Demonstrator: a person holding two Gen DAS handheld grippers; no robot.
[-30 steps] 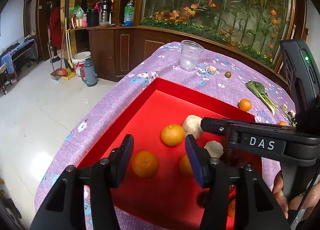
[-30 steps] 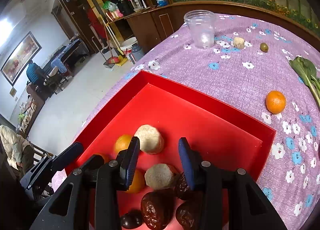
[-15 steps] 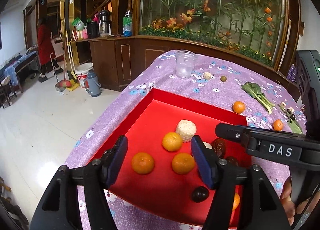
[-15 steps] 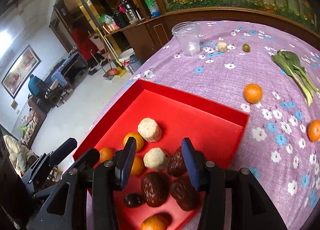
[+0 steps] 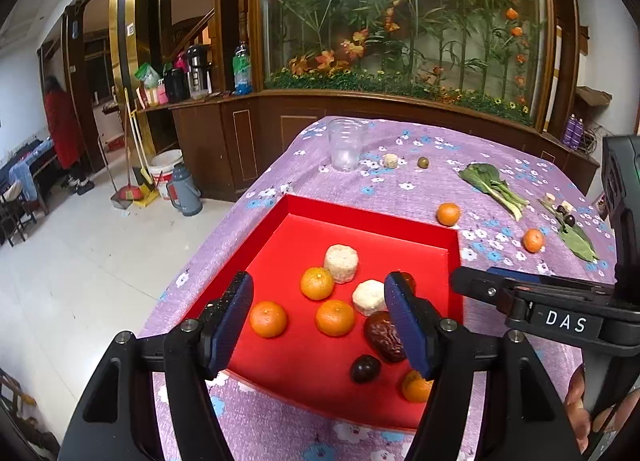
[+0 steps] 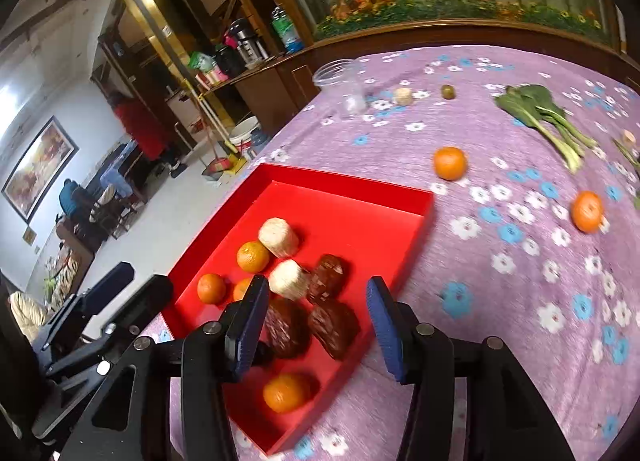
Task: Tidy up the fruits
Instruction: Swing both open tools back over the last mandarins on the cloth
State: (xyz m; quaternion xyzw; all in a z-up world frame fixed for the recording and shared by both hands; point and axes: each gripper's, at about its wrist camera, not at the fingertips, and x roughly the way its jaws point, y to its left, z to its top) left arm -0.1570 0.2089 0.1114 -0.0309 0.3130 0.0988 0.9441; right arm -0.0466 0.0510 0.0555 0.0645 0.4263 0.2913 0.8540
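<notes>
Behind the left tool's (image 5: pixel 320 321) right finger, a brown date (image 5: pixel 382 335) and an orange (image 5: pixel 414 385) in the red tray (image 5: pixel 256 245) are partly hidden. In the right wrist view, the right tool's (image 6: pixel 316 325) left finger covers part of an orange (image 6: pixel 241 288) and a dark small fruit (image 6: pixel 264 353); the tabletop (image 6: pixel 500 301) beyond it is motion-blurred.

A tray (image 5: pixel 362 217) is sitting at the near left of the table (image 5: pixel 420 189), holding oranges (image 5: pixel 317 283), cakes (image 5: pixel 341 257) and dates (image 5: pixel 382 335). Two oranges (image 5: pixel 448 214) are lying on the cloth right of it. Farther off, a jar (image 5: pixel 345 145) is standing left, greens (image 5: pixel 492 185) lying right.
</notes>
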